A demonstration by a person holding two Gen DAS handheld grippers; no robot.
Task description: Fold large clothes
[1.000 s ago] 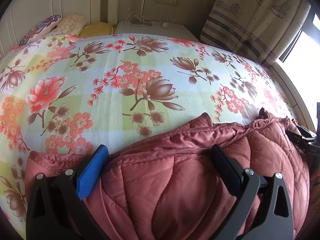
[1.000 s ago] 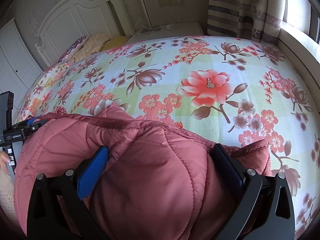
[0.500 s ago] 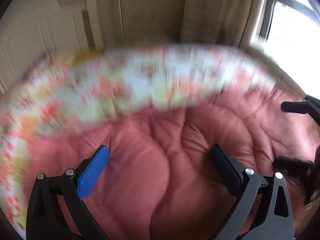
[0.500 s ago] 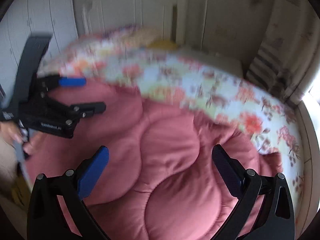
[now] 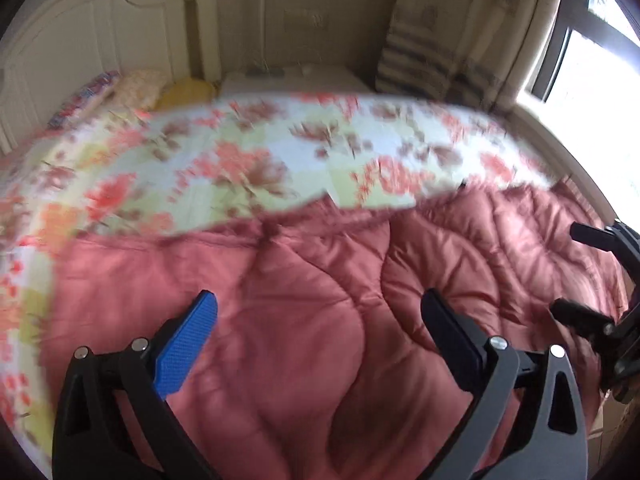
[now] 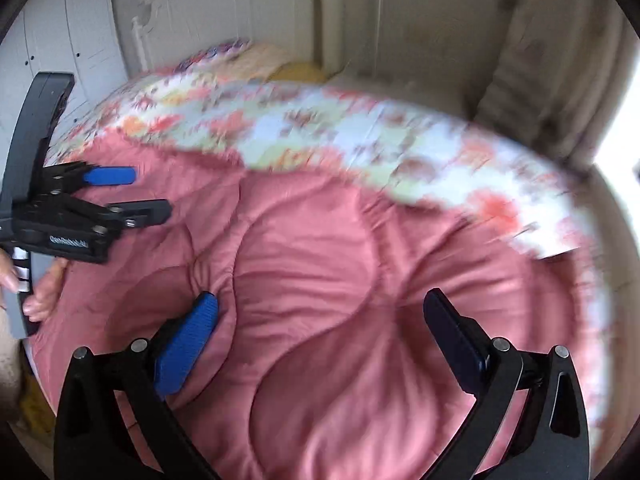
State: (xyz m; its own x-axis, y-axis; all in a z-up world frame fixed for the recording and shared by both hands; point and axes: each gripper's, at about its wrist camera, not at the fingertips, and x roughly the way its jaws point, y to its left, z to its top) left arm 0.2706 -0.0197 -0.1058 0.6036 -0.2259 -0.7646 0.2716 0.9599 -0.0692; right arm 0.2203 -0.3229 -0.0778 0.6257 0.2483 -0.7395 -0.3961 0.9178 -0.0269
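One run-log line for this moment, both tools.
left tool: open | right tool: open | jacket: spread on bed, unheld | view: blurred

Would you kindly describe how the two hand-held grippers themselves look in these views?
Both look alike. The left hand-held gripper has a black angular frame with silver bolts, one finger faced with a textured blue pad and one dark finger. The right hand-held gripper matches. Seen from the right wrist, the left one's black body carries small white lettering, too blurred to read, on a grey handle.

Motion blur is smearing the floral bedspread (image 5: pixel 256 168) into blobs, and the quilted pink jacket (image 6: pixel 340 280) is running off the bottom edge, its outline getting lost.
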